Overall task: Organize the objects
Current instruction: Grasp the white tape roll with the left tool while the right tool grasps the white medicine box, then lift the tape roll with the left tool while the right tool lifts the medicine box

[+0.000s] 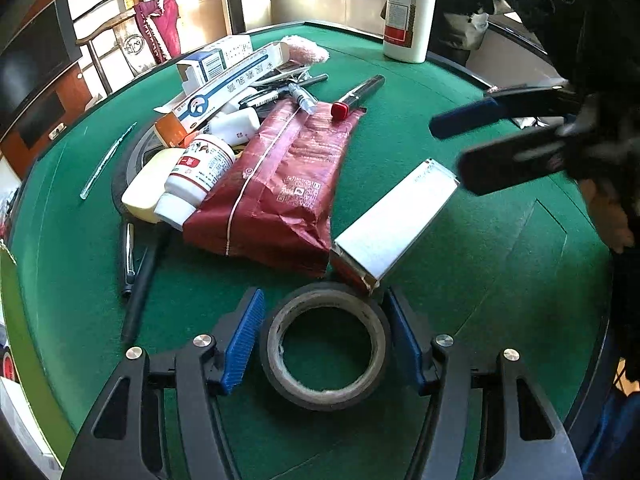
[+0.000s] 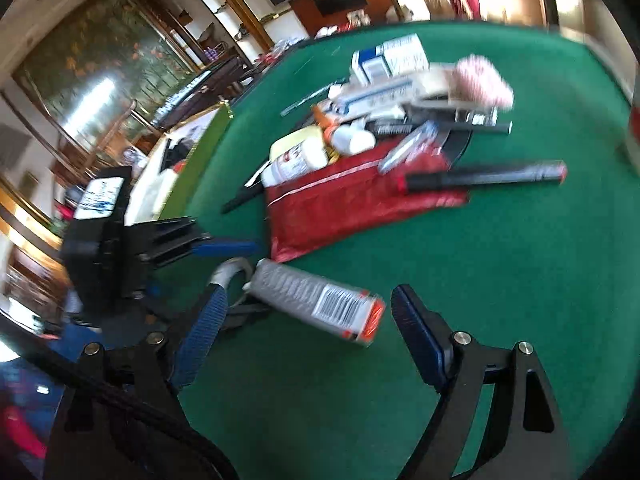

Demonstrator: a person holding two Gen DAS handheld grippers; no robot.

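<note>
Green felt covers the round table (image 1: 480, 280) on which all items lie. The left gripper (image 1: 324, 344) points down at a black roll of tape with a pale inner core (image 1: 325, 346), lying flat between its blue ribbed pads (image 1: 244, 340); the jaws stand about half open, and whether the pads press on the roll cannot be told. Touching the roll's far edge lies a long silver-grey carton with a red end (image 1: 394, 220) — in the right wrist view its barcode panel shows, the digits blurred. The right gripper (image 2: 308, 332) hovers just before that carton, jaws wide apart and holding nothing. Beyond the left gripper lies a crumpled dark-red foil pouch (image 1: 280, 184) printed with a QR code and small illegible text. On its left edge leans a white plastic pill bottle with a red-and-white label (image 1: 196, 174), its characters unreadable. Farther off lie a blue-and-white carton bearing Chinese characters (image 1: 224, 84) and a black marker with a red cap (image 1: 358, 96). At the table's far rim stands a white bottle with a red cap (image 1: 408, 16), its label print too small to read.
</note>
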